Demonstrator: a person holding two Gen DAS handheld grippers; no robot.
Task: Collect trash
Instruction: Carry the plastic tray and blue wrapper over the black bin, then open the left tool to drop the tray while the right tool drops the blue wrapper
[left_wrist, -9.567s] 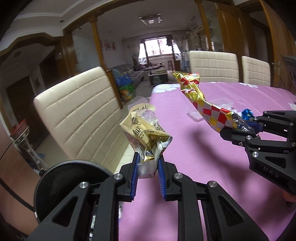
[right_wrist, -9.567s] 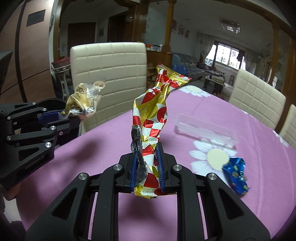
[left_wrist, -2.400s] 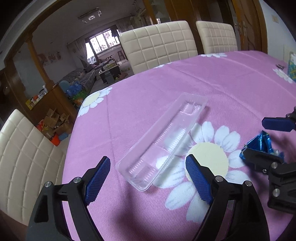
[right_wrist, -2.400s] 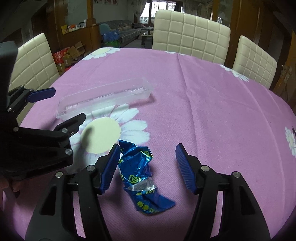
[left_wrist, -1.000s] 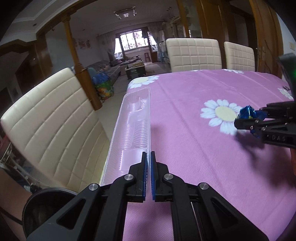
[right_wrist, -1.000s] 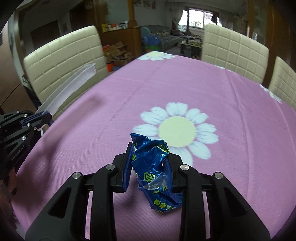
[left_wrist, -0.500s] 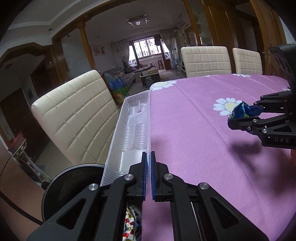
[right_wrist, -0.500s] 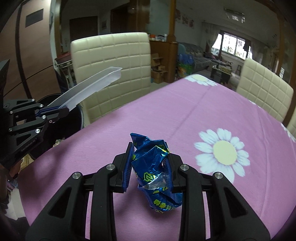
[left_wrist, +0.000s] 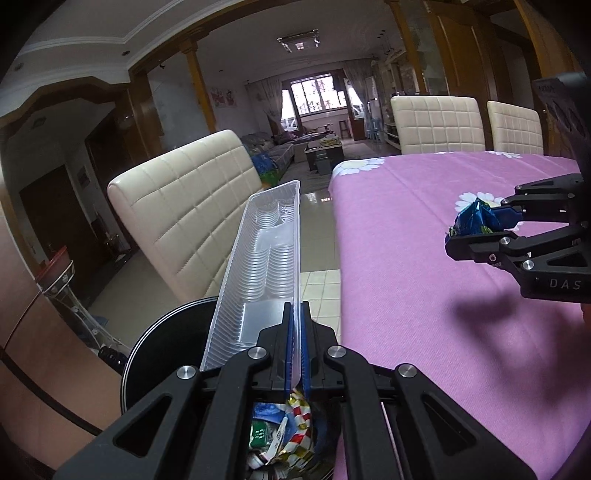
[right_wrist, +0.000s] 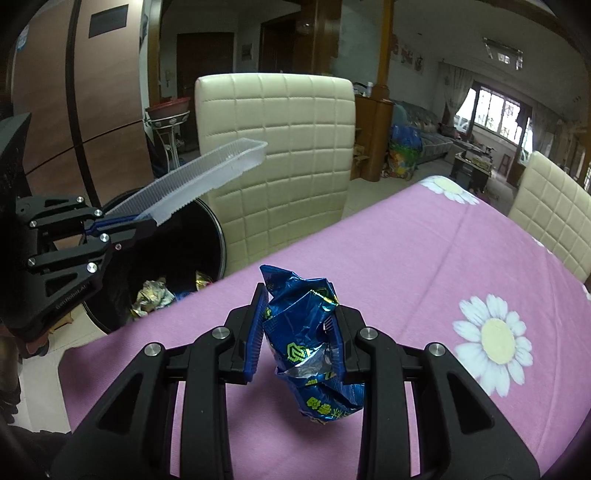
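A moment ago both pieces of trash were held over the middle of the purple surface (right_wrist: 424, 266); now they have been carried to its edge, near the black bin (right_wrist: 218, 236) that stands on the floor beside it. The clear plastic tray (left_wrist: 266, 258) has come over the bin's mouth, and the wrappers already inside show below it. I judge that the carry is almost finished and the next step is only to let go above the bin.

The left hand-held gripper (left_wrist: 294, 347) is pressed together on one thin side wall of the tray, near its end, so the long tray sticks out forward and a little upward. The right hand-held gripper (right_wrist: 297, 332) pinches the crumpled blue wrapper (right_wrist: 306, 339) between its pads. This wrapper is above the surface, not yet over the bin, so it has farther to go than the tray.

Counted: one tray, one blue wrapper, one bin, two hand-held grippers. Inside the bin I see several crumpled wrappers (right_wrist: 153, 297), but I cannot count them exactly. Three cream chairs show in the left wrist view, the nearest (left_wrist: 184, 206) just behind the bin. No other trash shows on the visible part of the surface.
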